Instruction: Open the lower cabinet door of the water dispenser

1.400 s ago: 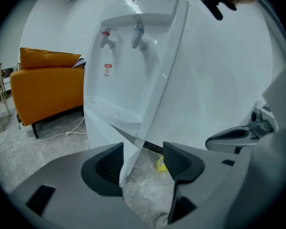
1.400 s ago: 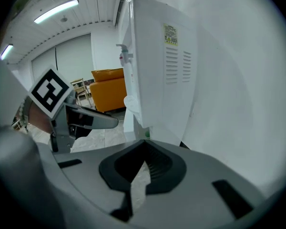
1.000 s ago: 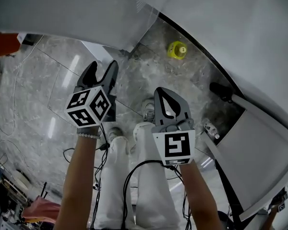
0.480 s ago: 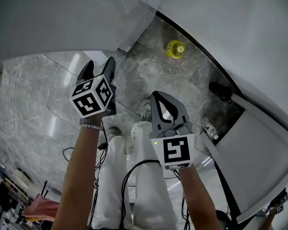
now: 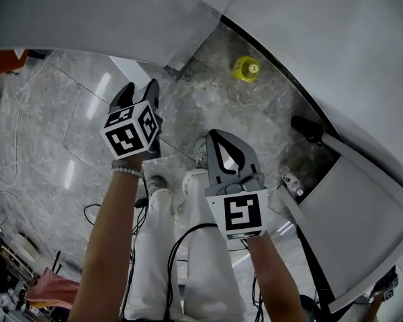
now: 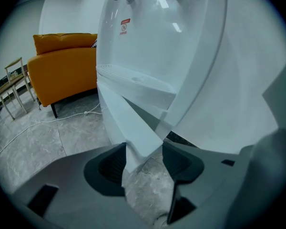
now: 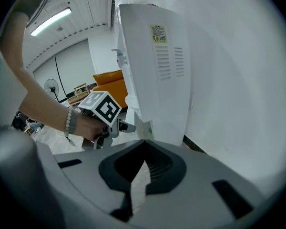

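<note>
— Left gripper view: where's the lower cabinet door [image 6: 128, 128]?
— Twelve o'clock, under the taps. Its corner sits between the left gripper [image 6: 144, 150]'s spread jaws, which have just been closing (no pinch yet). Seat deeper on the edge, then swing outward. The right gripper [image 7: 143, 152] is at four o'clock, pressed together and empty.

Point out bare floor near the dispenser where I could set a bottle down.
The grey marble floor is bare between the white water dispenser and the black cables, and again between the yellow round container and the person's white trousers. It is crowded beside the white flat panel, where a small bottle and a black object lie.
</note>
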`<action>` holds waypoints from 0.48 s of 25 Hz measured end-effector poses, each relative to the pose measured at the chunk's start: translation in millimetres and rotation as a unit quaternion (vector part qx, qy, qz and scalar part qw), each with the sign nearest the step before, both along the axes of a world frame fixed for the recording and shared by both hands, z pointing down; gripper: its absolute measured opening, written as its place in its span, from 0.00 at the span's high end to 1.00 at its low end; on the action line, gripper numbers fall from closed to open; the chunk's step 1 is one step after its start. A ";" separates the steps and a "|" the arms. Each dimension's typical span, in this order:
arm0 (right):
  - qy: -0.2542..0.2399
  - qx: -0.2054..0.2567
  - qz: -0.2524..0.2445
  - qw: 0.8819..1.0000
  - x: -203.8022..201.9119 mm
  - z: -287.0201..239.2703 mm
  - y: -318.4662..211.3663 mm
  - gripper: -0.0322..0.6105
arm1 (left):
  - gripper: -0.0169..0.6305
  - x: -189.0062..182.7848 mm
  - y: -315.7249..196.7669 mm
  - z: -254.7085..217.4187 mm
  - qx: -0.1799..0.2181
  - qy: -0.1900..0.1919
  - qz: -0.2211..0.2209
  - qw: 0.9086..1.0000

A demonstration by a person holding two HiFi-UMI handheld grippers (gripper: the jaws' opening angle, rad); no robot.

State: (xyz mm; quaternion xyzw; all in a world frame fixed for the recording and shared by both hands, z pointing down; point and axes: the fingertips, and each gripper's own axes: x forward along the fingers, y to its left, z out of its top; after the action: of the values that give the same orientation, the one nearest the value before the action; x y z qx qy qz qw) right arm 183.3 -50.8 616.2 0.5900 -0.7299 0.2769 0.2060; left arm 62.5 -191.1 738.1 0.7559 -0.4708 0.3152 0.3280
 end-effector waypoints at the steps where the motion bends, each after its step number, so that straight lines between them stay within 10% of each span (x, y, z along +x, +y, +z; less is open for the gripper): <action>1: 0.000 0.000 -0.001 1.000 -1.9 -0.1 0.0 0.94 | 0.59 -1.7 0.9 0.3 -0.001 0.000 0.000 1.000; 12: 0.010 0.006 -0.020 1.000 -30.2 -6.7 4.0 0.94 | 0.64 -35.7 13.4 1.1 -0.004 0.005 -0.021 1.000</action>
State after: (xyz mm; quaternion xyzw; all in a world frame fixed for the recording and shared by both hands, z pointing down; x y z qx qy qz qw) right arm 153.1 -46.8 609.5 0.5794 -0.7409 0.2626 0.2155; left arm 26.9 -177.7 739.2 0.7458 -0.4838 0.3064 0.3403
